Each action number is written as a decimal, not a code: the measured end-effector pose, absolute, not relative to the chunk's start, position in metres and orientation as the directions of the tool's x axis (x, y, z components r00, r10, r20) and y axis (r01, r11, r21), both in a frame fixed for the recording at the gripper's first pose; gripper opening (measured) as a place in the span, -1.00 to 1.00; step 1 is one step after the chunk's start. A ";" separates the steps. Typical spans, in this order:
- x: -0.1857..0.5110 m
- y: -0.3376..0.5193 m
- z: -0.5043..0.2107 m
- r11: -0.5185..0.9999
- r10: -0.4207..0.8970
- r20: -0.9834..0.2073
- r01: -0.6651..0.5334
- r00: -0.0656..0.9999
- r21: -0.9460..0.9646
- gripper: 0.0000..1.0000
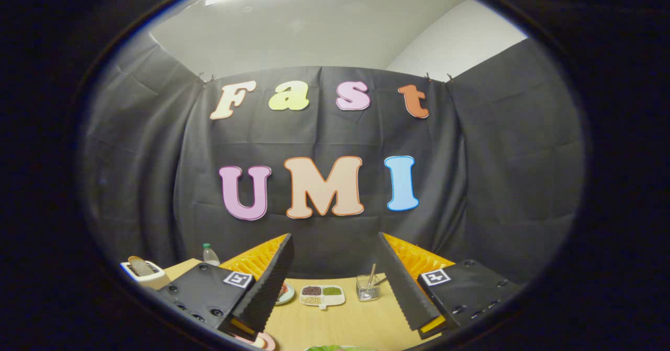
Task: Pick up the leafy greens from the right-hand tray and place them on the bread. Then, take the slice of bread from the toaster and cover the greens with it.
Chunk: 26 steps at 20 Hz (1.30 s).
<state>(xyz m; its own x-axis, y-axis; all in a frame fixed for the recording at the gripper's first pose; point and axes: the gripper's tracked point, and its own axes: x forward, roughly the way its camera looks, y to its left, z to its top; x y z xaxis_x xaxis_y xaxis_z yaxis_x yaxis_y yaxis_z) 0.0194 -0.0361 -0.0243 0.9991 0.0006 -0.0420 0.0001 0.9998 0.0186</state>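
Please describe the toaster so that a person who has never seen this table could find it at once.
Start at the wooden table in front of the black cloth wall. The toaster stands at its far corner, beyond one finger of the open gripper, next to a small bottle. It is the only pale box-shaped thing there, and a brown slice of bread sticks up from its top.
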 end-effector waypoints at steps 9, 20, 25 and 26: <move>0.025 -0.025 -0.066 0.969 0.225 -0.134 -0.236 0.965 -0.071 1.00; 0.007 -0.023 -0.185 0.797 0.464 -0.477 -0.587 0.746 -0.142 1.00; -0.010 -0.028 -0.241 0.692 0.491 -0.619 -0.706 0.612 -0.149 0.99; -0.012 -0.030 -0.253 0.670 0.488 -0.644 -0.726 0.589 -0.155 0.99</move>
